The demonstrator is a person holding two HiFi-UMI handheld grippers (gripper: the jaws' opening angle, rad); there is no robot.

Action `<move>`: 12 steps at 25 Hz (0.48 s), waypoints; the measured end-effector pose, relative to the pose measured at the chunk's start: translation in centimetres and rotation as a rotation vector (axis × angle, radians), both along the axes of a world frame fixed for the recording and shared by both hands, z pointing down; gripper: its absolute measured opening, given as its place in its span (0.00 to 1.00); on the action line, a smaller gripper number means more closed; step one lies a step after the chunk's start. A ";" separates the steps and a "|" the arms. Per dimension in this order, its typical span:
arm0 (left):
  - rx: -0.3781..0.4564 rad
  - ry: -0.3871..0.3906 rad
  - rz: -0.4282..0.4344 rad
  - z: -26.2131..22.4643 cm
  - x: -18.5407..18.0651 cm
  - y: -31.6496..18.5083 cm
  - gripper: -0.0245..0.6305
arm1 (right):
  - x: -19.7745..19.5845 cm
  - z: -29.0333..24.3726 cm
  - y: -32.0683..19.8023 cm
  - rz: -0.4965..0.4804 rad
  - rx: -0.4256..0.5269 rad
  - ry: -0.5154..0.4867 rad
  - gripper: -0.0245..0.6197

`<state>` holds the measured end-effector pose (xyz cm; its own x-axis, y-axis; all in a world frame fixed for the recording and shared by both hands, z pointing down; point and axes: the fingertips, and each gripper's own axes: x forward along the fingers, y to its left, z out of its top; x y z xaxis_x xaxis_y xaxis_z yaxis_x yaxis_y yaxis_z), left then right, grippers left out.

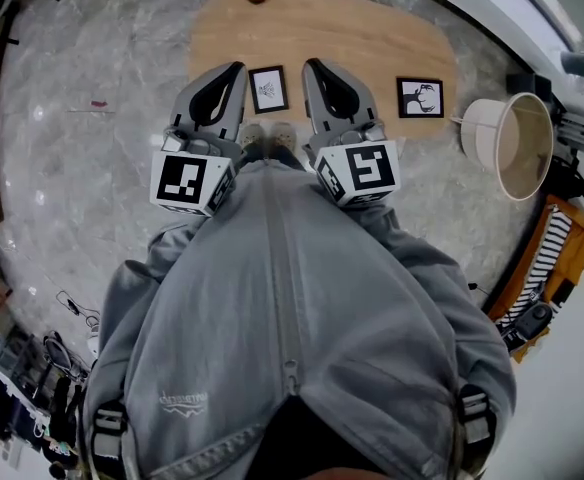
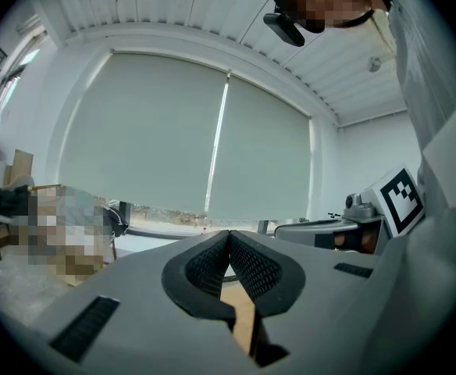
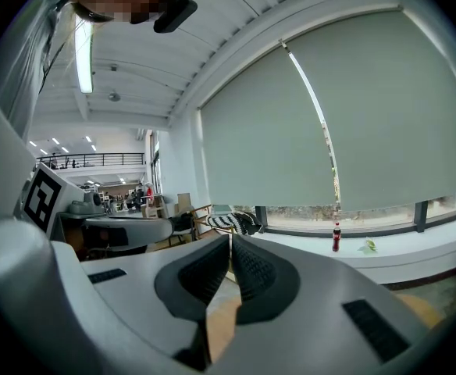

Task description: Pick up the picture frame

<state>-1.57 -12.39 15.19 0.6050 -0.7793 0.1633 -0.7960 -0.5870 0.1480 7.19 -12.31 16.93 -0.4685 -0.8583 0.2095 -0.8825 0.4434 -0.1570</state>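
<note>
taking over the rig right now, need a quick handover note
Left gripper: shut, empty, held up in front of the person.
Right gripper: shut, empty, held beside the left one.
Things: two picture frames lie on the wooden board on the floor. The small frame shows between the two gripper tips in the head view; the second frame lies to its right.
Done: nothing, neither frame is touched.
Left: open a gripper, lower it to a frame, grip an edge, lift.
</note>
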 end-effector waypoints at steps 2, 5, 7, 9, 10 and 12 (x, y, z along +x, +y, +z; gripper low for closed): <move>-0.009 -0.002 0.002 0.5 0.0 -0.6 0.07 | -0.1 0.5 -0.5 -0.003 -0.009 0.005 0.09; -0.021 -0.011 0.008 1.6 0.3 -1.5 0.07 | 0.2 1.7 -1.2 -0.006 -0.017 0.010 0.09; -0.030 -0.020 0.013 2.6 0.5 -2.0 0.07 | 0.4 2.7 -1.7 -0.008 -0.026 0.012 0.09; -0.042 -0.029 0.018 3.8 0.7 -2.4 0.07 | 0.7 4.0 -2.1 -0.010 -0.040 0.013 0.09; -0.050 -0.034 0.020 4.4 0.8 -2.5 0.07 | 0.9 4.7 -2.2 -0.011 -0.050 0.013 0.09; -0.064 -0.043 0.022 5.8 0.8 -2.7 0.07 | 1.0 6.2 -2.4 -0.016 -0.068 0.014 0.09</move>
<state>-0.78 -15.11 20.96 0.6134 -0.7529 0.2383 -0.7893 -0.5949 0.1520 8.18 -14.68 23.13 -0.4786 -0.8342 0.2739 -0.8777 0.4461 -0.1750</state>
